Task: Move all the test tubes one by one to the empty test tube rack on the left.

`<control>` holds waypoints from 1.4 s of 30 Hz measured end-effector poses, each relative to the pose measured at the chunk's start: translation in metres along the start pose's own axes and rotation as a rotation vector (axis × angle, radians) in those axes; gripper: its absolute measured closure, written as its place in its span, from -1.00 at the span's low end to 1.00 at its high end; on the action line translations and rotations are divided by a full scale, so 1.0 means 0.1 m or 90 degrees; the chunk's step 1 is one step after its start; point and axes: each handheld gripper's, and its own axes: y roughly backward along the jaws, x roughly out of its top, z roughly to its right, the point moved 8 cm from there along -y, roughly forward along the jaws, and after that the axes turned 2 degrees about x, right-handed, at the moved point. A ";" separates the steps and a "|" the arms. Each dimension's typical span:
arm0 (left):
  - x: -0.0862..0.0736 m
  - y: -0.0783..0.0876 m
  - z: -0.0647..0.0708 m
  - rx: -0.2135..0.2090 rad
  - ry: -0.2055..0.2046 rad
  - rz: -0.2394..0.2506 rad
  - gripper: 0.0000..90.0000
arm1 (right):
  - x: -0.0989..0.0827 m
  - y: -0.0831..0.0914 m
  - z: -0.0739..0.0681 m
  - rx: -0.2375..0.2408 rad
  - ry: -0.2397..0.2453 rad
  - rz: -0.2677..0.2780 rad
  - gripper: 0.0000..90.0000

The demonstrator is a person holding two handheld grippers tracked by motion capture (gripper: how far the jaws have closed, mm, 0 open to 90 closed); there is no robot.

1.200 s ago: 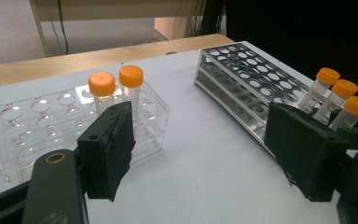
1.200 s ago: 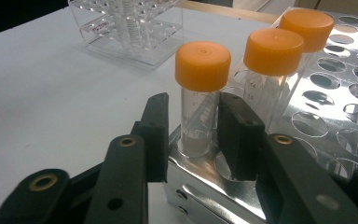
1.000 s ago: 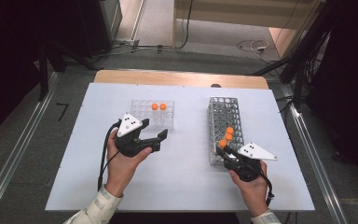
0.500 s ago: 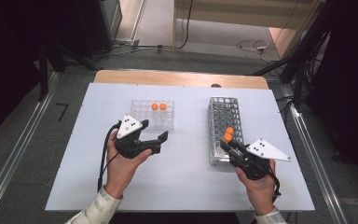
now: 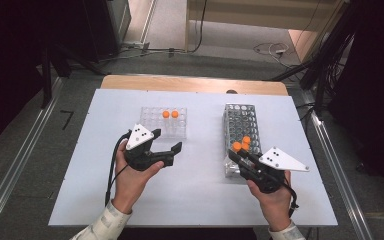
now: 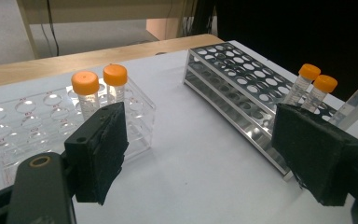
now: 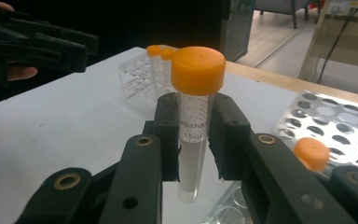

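Orange cap: it topped the clear tube (image 7: 195,121) clamped between the right gripper's (image 7: 193,135) pads, just below the cap, upright, its rounded bottom hanging free over the near end of the metal rack (image 7: 335,126).
Held tube, high view: it showed as an orange dot (image 5: 236,146) at the tip of the right gripper (image 5: 241,156), over the near part of the metal rack (image 5: 240,120); its clear body could not be made out there.
Printing on the tube: partly covered by the pads, so the lettering read incompletely.
Tubes left in the metal rack: two orange-capped ones (image 6: 314,84) stood side by side near its near end; in the right gripper view one cap (image 7: 311,153) was blurred and the body below it hidden by the jaw.
Left gripper: (image 5: 166,146) jaws spread wide and just been opening further, nothing between them, held above the white table (image 5: 195,200) just in front of the clear plastic rack (image 5: 152,116).
Clear plastic rack: two orange-capped tubes (image 6: 100,86) stood touching in its back row; its left edge was cut off in the left gripper view, and the left pad (image 6: 100,154) covered its near right corner.
Right pad in the left gripper view: (image 6: 314,156) it hid the near end of the metal rack (image 6: 233,79).
Hands: each wrapped its gripper's handle, sleeves cut off at the bottom edge.
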 end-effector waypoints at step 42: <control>-0.10 -0.01 0.39 -0.081 -0.059 -0.032 0.33 | -0.15 -0.93 -0.75 0.103 0.036 -0.082 0.60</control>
